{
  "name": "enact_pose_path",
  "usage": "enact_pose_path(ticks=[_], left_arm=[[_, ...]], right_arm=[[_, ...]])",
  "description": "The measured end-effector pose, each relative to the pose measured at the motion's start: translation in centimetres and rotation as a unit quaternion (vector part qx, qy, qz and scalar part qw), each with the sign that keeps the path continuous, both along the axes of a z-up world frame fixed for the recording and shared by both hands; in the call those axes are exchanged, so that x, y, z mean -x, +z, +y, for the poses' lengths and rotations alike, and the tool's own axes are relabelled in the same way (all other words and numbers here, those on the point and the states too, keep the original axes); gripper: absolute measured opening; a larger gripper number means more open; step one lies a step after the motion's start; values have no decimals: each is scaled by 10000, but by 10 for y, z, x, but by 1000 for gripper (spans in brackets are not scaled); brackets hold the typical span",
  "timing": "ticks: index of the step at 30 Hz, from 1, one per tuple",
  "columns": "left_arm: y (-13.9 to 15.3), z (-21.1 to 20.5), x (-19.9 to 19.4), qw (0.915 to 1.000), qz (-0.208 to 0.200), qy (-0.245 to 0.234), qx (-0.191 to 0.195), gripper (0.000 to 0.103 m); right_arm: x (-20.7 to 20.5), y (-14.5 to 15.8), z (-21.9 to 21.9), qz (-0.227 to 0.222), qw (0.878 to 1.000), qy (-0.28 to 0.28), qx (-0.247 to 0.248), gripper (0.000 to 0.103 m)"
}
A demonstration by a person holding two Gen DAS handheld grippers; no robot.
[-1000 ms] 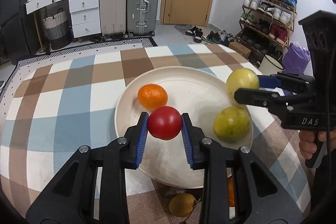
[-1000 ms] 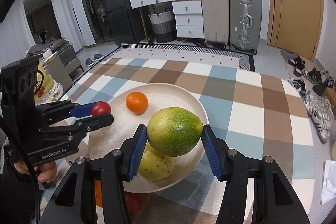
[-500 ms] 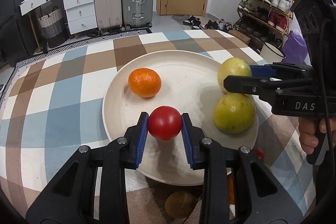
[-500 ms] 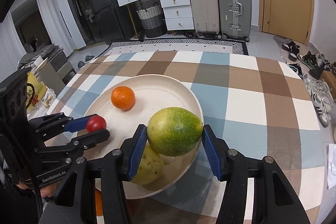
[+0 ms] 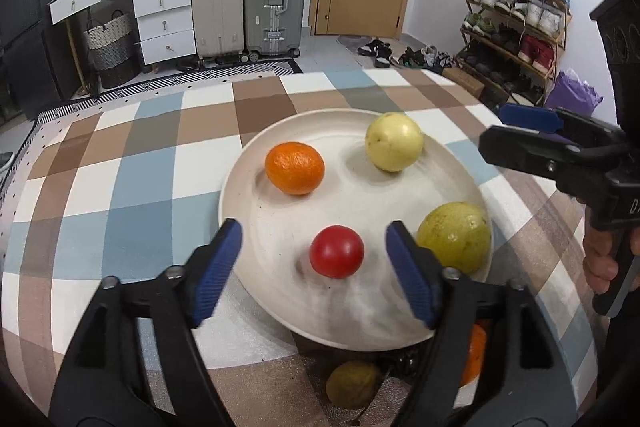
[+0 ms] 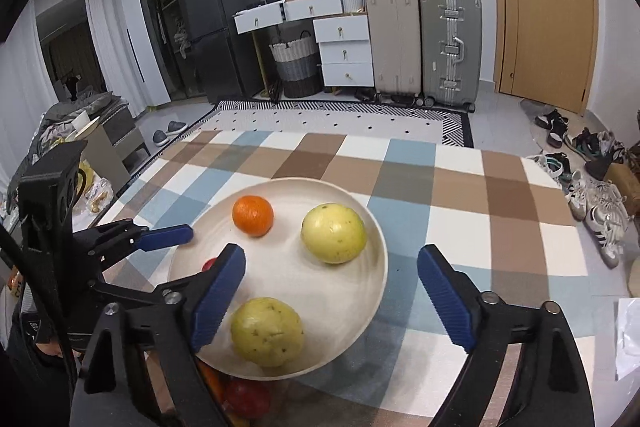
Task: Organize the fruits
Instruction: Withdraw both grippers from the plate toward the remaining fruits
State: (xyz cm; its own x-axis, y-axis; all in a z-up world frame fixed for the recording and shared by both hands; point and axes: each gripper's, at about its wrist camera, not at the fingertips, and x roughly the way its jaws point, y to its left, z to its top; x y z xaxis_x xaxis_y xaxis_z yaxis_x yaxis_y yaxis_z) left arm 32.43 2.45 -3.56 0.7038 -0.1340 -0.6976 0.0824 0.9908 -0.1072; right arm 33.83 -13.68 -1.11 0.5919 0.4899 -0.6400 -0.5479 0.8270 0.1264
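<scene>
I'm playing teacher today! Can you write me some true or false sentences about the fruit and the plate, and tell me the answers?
1. Four fruits lie on the plate. True.
2. The left hand-held gripper squeezes the red fruit. False: its jaws have just been opening, and the fruit sits free between them.
3. The orange lies on the tablecloth. False: it is on the plate.
4. The right hand-held gripper is open and holds nothing. True.
5. Both yellow-green fruits rest on the plate. True.

Even indoor light, soft shadows under fruit, fisheye bending, dark vignetted corners, slight motion blur
</scene>
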Motion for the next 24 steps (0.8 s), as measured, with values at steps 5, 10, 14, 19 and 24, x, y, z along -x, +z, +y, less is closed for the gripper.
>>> enact_pose_path(ticks=[5,10,14,19,24], left_arm=[[19,6,11,9995,-272,141,107,89],[32,11,38,9986,-491,206,19,102],[38,17,55,9981,-517,321,7,102],[45,23,77,9972,-606,429,5,102],[46,25,94,9972,-617,432,9,102]], right_arm=[[8,12,-5,-161,9999,-55,4,102],[17,14,-10,-49,9999,-90,-75,102],[33,13,-13,-139,9999,-64,-4,102],[53,9,-17,-182,9998,-3,96,102],[68,2,-19,-156,9997,93,149,102]])
